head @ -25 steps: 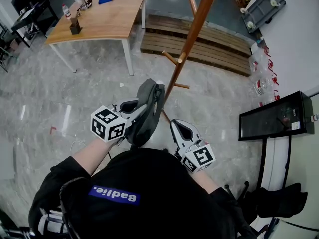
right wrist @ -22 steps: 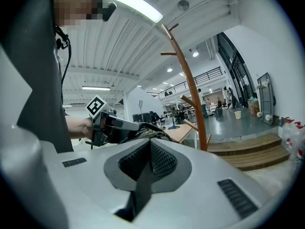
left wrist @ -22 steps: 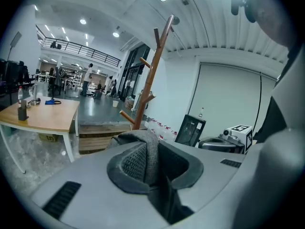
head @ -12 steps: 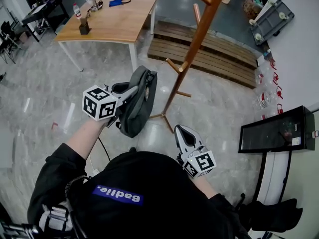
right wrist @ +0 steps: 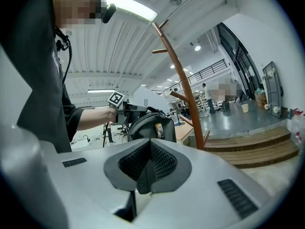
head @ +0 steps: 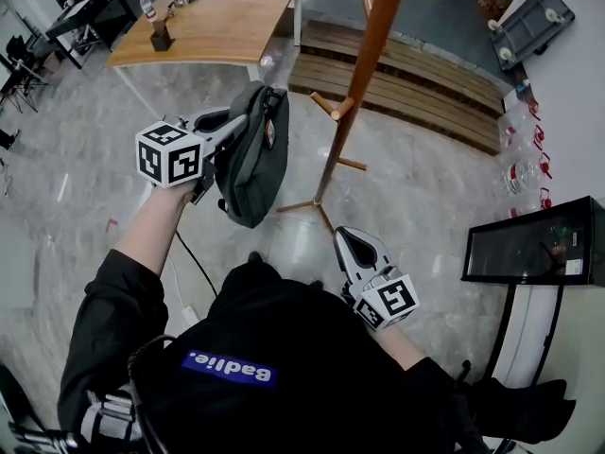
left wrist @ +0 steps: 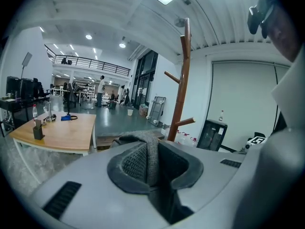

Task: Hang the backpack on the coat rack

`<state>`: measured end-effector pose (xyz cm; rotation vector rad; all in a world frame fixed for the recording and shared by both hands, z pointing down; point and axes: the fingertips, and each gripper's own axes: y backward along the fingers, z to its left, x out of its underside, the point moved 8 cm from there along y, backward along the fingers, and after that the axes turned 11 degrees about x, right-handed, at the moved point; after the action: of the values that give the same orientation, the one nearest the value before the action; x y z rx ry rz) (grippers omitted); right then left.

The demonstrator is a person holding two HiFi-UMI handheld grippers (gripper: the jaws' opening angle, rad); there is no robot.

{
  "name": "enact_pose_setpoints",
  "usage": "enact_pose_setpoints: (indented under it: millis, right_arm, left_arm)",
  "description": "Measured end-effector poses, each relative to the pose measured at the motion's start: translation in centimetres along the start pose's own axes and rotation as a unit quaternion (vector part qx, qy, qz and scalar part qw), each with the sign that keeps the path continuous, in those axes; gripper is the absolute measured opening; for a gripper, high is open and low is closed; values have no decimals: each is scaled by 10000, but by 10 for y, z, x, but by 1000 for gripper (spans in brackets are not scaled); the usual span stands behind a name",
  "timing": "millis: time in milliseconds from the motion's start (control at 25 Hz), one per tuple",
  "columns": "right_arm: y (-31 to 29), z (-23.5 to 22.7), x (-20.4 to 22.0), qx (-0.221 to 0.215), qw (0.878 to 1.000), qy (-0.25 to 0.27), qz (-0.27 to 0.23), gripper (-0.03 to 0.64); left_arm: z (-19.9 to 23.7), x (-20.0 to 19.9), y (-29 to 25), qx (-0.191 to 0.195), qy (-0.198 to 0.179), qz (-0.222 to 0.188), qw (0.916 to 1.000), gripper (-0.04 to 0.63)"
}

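In the head view my left gripper (head: 238, 129) is raised at the left, shut on the top strap of a dark grey backpack (head: 251, 166) that hangs below it. The left gripper view shows the grey strap (left wrist: 151, 162) pinched between the pads. The brown wooden coat rack (head: 365, 74) stands just right of the backpack, apart from it, with a peg (head: 328, 108) pointing towards the bag. The rack's pole (left wrist: 183, 80) rises ahead in the left gripper view. My right gripper (head: 352, 245) is low, near the rack's foot, shut with nothing in it. From it I see the backpack (right wrist: 148, 125) and rack (right wrist: 184, 88).
A wooden table (head: 227, 28) with small items stands at the back left. Wooden pallets (head: 416, 72) lie behind the rack. A black cabinet (head: 537, 244) is at the right, with bottles (head: 527, 164) and a trolley (head: 529, 22) by the wall. A cable (head: 194, 263) trails on the floor.
My left gripper has lifted the backpack higher and further from my body, to the left of the rack. The right gripper has shifted only slightly.
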<state>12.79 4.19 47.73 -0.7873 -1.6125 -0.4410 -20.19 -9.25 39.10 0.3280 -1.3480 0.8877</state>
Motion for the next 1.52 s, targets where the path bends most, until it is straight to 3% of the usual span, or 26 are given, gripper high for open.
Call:
enact_pose_setpoints:
  millis: [400,640,960,1520]
  right_arm:
    - [-45,9,-19,479,9987,153,-98,8]
    - [-79,10,-28,1026,9945,118,-154,8]
    - [-109,13,-32,1744,9845,-86,-139,8]
    - [-102,-44,-53,1411,9898,85,-176,8]
  left_arm:
    - [40,-25,-21,620,-75,-145,9979,71]
    - [79,-46,-41,1127,-53,-191,9934,69]
    - [117,-85,-73,1704,-347,-293,9843,69]
    - [125,-143,-118,1559,-668,75,9855,67]
